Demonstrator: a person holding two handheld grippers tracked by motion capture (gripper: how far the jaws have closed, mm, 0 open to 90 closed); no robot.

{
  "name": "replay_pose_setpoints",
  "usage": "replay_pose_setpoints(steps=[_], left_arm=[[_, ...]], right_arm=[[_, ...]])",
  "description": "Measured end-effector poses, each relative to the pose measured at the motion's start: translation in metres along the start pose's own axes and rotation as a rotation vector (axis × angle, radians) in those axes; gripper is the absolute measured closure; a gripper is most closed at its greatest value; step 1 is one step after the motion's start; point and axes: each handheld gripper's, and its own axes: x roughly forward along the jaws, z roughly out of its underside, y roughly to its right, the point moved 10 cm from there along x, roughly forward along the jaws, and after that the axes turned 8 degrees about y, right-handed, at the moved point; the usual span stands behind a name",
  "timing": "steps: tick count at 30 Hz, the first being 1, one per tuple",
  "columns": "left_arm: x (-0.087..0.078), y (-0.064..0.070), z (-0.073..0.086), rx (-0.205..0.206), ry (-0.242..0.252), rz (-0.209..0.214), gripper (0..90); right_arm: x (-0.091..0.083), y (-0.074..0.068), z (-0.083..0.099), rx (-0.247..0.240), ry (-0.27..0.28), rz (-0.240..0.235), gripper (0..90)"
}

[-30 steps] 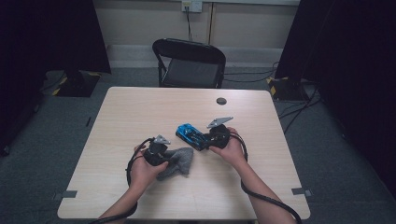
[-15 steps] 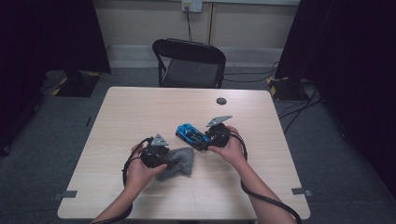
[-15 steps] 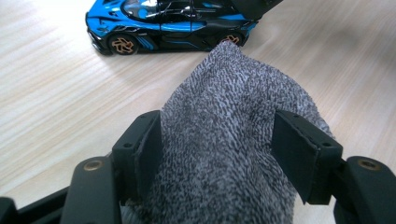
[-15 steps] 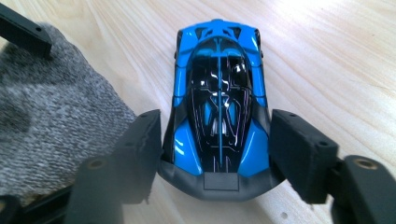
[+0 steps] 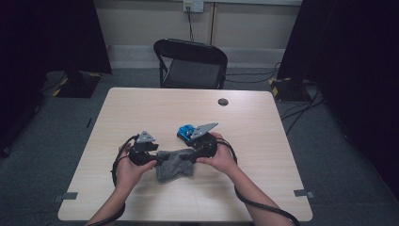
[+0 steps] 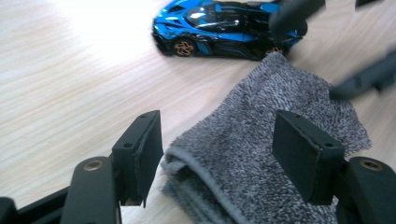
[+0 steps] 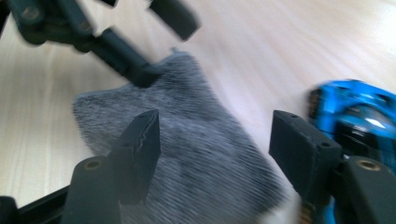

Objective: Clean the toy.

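Grey cloth (image 5: 175, 164) lies low in the frame's middle, between both grippers – left gripper (image 6: 217, 149) and right gripper (image 7: 212, 147) spread open over it, neither pinching

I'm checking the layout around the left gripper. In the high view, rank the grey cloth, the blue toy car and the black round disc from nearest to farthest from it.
From the left gripper:
1. Grey cloth, right beside its jaws.
2. Blue toy car, farther back, by the right gripper.
3. Black round disc, near the table's far edge.

The tabletop (image 5: 263, 141) is lit evenly while the surroundings are left dark — glare is seen in the left gripper view, motion blur in the right.
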Motion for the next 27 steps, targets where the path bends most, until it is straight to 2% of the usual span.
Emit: replay_pose_setpoints(steps=[5,12,14,15,17,22,27], left_arm=[[-0.003,-0.008,0.000,-0.014,0.010,-0.019,31.6],[-0.005,-0.013,0.003,-0.025,0.006,-0.030,31.5],[-0.005,-0.014,0.003,-0.028,0.005,-0.029,31.5],[-0.004,-0.014,0.003,-0.031,0.008,-0.032,31.5],[-0.004,-0.014,0.003,-0.027,0.005,-0.035,31.5],[-0.005,-0.015,0.002,-0.026,0.007,-0.039,31.5],[-0.005,-0.015,0.002,-0.030,0.006,-0.039,31.6]], right_arm=[[0.017,-0.016,0.003,-0.024,-0.014,-0.043,33.6],[0.029,-0.024,0.021,-0.058,-0.085,-0.053,37.2],[0.032,-0.025,0.028,-0.084,-0.114,-0.053,36.2],[0.033,-0.027,0.032,-0.119,-0.119,-0.046,36.0],[0.033,-0.028,0.033,-0.143,-0.108,-0.029,36.0],[0.033,-0.028,0.036,-0.123,-0.084,-0.003,39.6],[0.029,-0.030,0.038,-0.108,-0.079,0.009,55.9]])
